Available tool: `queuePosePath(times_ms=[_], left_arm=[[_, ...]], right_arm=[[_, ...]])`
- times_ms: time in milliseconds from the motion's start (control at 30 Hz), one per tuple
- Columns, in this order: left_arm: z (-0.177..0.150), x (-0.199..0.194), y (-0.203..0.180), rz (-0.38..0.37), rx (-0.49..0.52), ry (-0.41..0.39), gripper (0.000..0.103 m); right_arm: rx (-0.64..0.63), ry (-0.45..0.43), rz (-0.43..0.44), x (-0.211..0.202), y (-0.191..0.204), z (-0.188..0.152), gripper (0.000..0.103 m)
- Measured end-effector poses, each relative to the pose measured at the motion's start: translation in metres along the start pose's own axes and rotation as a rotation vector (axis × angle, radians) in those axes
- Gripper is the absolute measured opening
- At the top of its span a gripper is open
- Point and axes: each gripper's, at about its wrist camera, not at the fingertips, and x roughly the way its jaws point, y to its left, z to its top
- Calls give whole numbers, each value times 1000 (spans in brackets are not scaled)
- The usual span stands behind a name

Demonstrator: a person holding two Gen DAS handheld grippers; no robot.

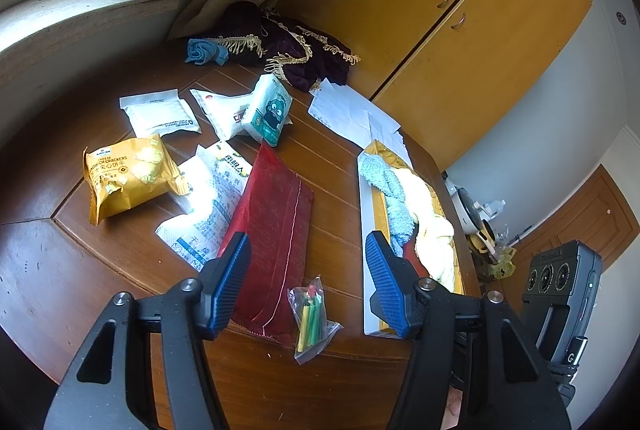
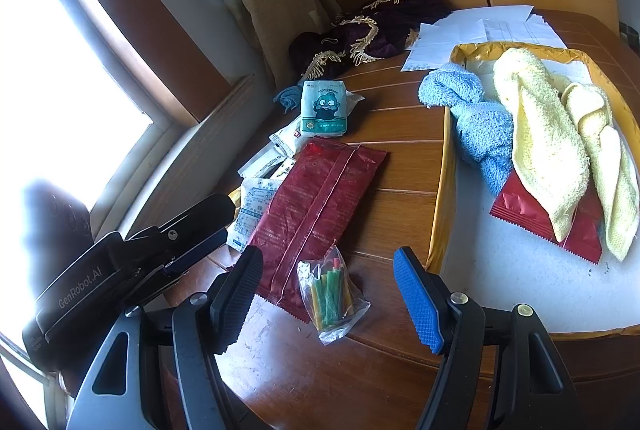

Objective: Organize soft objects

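The small clear bag of coloured sticks lay flat on the wooden table, its long axis running away from the camera and leaning slightly left at the far end. It sat just ahead of the right gripper, between its widely spread fingers, untouched. The red packet overlapped its left side. The left gripper hovered spread too, the bag between its fingers. Blue towel and yellow towel lay on the tray to the right.

Crumpled towels in yellow tray
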Motion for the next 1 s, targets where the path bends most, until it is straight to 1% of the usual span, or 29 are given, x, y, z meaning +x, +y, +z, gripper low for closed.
queuePosePath(times_ms=[400,1000], left_arm=[[2,-7,4,-14,-9,-25,58],[0,-6,6,-17,-8,-22,58]], right_arm=[[4,4,3,0,0,0,70],[2,8,3,2,1,-1,70]])
